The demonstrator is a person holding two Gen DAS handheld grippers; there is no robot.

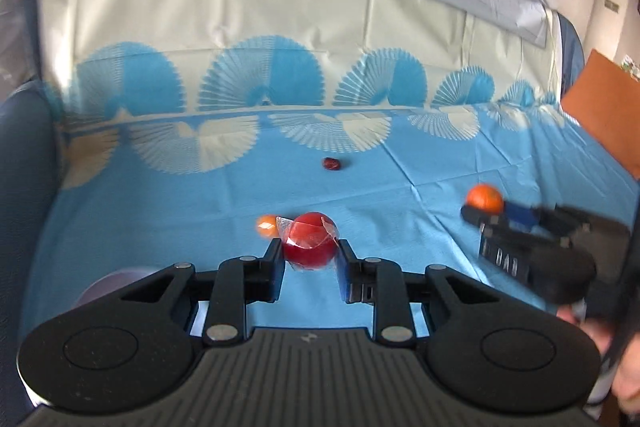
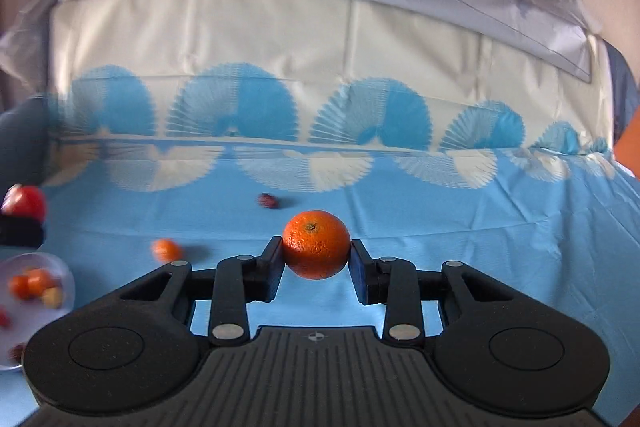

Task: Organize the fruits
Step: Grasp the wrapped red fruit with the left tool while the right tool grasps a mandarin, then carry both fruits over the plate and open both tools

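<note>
Left gripper (image 1: 310, 253) is closed on a red fruit in clear wrap (image 1: 310, 242) — both fingers press its sides and it is held up off the blue tablecloth (image 1: 208, 211); the same red fruit shows at the far left edge of the right wrist view, above a dark blur of gripper; right gripper (image 2: 316, 255) is closed on an orange (image 2: 316, 243), stem end facing the camera, pads tight on both sides, fruit clear of the cloth; from the left wrist view the right gripper sits to the right of the red fruit with the orange at its tip, blurred; landmark = small dark red fruit (image 1: 331, 163) lying on the cloth, beyond both held fruits and apart from them; a small orange fruit (image 2: 166, 250) lies on the cloth nearer the camera than the dark fruit and to its left, and in the left wrist view it sits just left of the red fruit; a clear bowl (image 2: 66, 275) sits further left and nearer still, at the left edge of the right wrist view, with several small orange, red and pale fruits inside — blurred, cannot tell the kinds; behind the dark fruit the cloth runs up over a padded backrest (image 1: 240, 7) with a grey sheet on top.
</note>
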